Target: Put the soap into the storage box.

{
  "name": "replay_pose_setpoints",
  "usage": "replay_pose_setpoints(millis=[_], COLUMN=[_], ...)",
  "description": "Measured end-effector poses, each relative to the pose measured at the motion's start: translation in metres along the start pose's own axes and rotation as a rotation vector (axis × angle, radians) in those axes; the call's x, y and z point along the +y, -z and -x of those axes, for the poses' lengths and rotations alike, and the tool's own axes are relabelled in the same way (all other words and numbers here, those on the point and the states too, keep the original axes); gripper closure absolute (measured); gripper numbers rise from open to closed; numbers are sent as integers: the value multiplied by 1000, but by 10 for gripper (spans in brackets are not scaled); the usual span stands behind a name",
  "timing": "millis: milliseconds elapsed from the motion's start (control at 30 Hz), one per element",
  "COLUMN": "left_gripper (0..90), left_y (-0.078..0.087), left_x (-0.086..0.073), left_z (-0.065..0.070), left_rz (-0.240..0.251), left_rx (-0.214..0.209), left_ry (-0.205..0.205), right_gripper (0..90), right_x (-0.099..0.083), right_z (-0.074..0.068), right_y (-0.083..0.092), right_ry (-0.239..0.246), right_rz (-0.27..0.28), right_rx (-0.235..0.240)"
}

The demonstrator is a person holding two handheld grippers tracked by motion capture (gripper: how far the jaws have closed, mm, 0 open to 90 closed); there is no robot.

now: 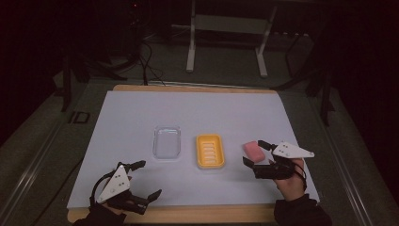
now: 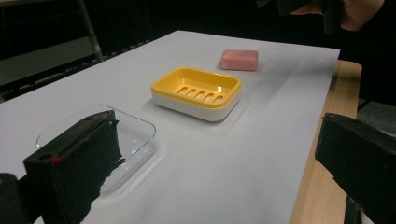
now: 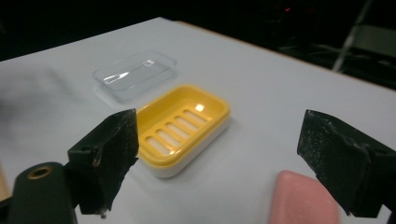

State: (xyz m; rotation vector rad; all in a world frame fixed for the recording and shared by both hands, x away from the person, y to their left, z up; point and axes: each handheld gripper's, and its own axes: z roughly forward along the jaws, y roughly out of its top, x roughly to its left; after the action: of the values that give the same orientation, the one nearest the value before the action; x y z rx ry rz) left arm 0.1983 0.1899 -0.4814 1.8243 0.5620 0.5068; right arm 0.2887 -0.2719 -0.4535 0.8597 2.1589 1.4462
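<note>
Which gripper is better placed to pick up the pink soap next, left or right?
Right. The right gripper sits open beside the pink soap, which lies between its fingers in its own view. The left gripper is at the near edge, past the yellow dish.

Both forearms enter from below; the left claw (image 1: 143, 179) gapes wide and empty, the right claw (image 1: 256, 153) likewise spread, gripping nothing.

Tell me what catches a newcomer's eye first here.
The yellow soap dish stands out mid-table on the white sheet, with a clear lid to its left. A pink soap bar lies to its right, just ahead of the open right gripper.
</note>
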Motion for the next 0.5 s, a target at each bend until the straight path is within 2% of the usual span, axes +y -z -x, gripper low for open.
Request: replay_pose_setpoints(millis=[133,200,333,400,500], left_gripper=[6,6,6,6,6], left_y=[0,0,1,1,2], left_x=[0,0,0,0,0], left_z=[0,0,1,1,1], left_rz=[-2,-1,3,3,6], left_rx=[1,1,3,5,7], left_ry=[-2,-6,-3,-6,-8], right_gripper=[126,124,124,124,124], right_x=[-1,-4,-1,1,3], right_z=[0,0,1,2,6], right_y=[0,-2,-2,-1,-2], right_ry=[-13,-14,-33,-43,-56], right_rz=[-13,-34,-40,-69,-142], right_rx=[-18,-45,-83,-96,-112])
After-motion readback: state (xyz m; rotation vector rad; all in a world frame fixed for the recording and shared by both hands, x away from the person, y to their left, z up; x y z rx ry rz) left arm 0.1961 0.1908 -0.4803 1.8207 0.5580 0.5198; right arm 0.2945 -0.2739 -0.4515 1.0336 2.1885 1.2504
